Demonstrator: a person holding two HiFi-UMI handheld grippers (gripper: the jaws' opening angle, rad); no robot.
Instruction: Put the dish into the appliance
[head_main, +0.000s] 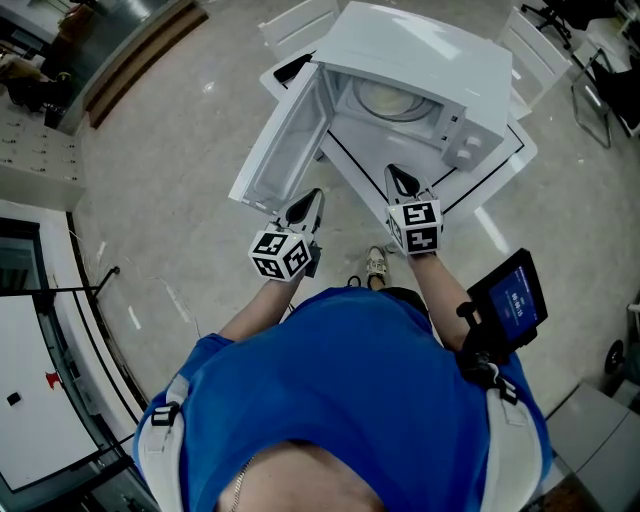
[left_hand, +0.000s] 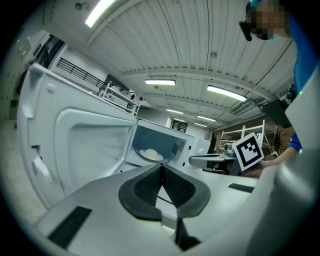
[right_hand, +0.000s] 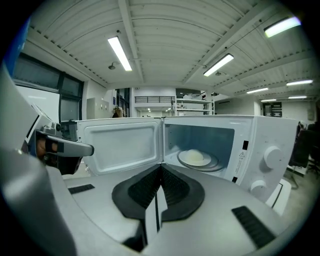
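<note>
1. Head view: the dish (head_main: 392, 98) is sitting inside the microwave (head_main: 420, 60), so the placing itself looks done; the door (head_main: 285, 140) is hanging wide open on the left, its free edge reaching out past the rim of the surface (head_main: 505, 165); the left tongs (head_main: 303, 210) and right tongs (head_main: 402, 180) are hovering in front of the opening, touching nothing, both pointing toward the microwave; bare floor (head_main: 180, 230) is lying to the left, giving the door and the arms room to swing.
2. Left gripper view: the left tongs (left_hand: 161, 167) are closed, tips meeting with nothing between them; the door (left_hand: 90, 145) is filling the left side, near these tongs, which probably suits them for pushing it shut; the dish (left_hand: 150, 154) is showing beyond, deep in the cavity; the right tongs (left_hand: 210, 160) are hanging off to the right, well apart.
3. Right gripper view: the right tongs (right_hand: 161, 167) are closed and empty too; they are facing straight into the cavity, where the dish (right_hand: 196, 157) is resting in the middle of the glass tray (right_hand: 215, 164), clear of the walls and the front edge; judging by that gap, the door (right_hand: 125, 142) should be closing without catching anything.
</note>
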